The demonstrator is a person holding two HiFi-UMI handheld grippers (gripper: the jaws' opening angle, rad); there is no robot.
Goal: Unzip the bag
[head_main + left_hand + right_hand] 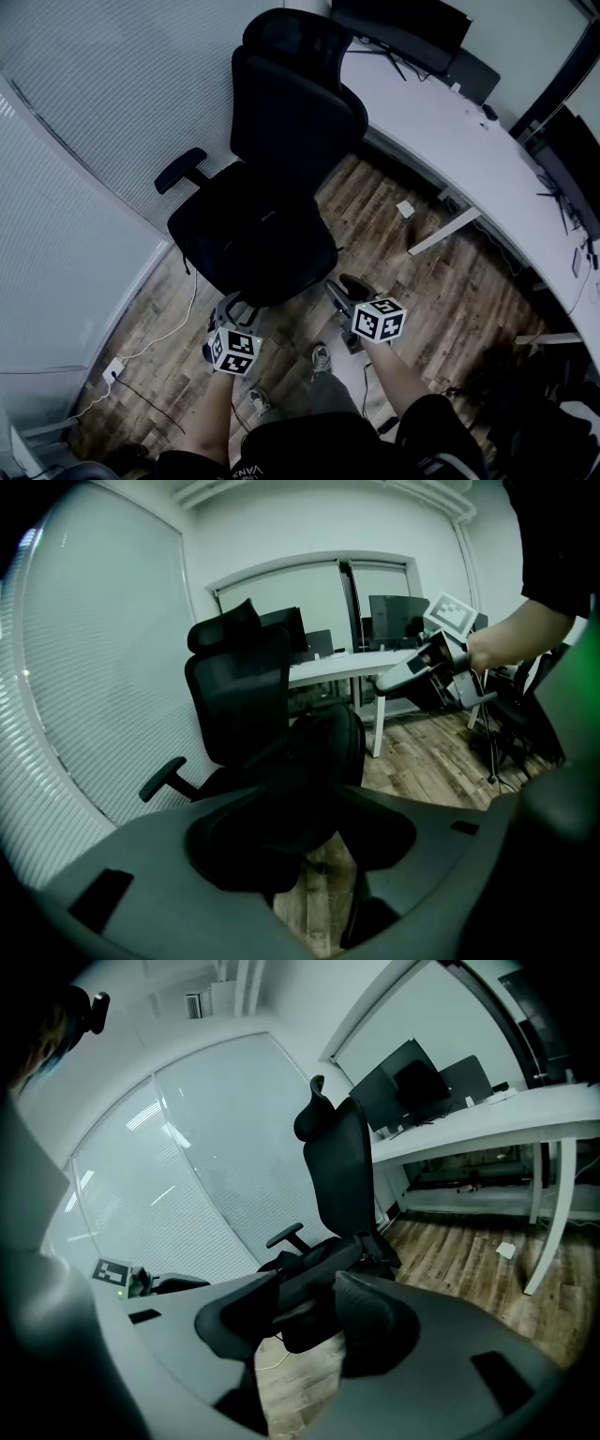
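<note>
Both grippers are wide open and empty here. My left gripper and right gripper hang just short of the office chair. The black bag sits on its seat, right ahead of the jaws. A white desk with monitors is further back.

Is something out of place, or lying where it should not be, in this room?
A small white scrap lies on the wood floor near the desk, like dropped litter. Nothing else stands out.
</note>
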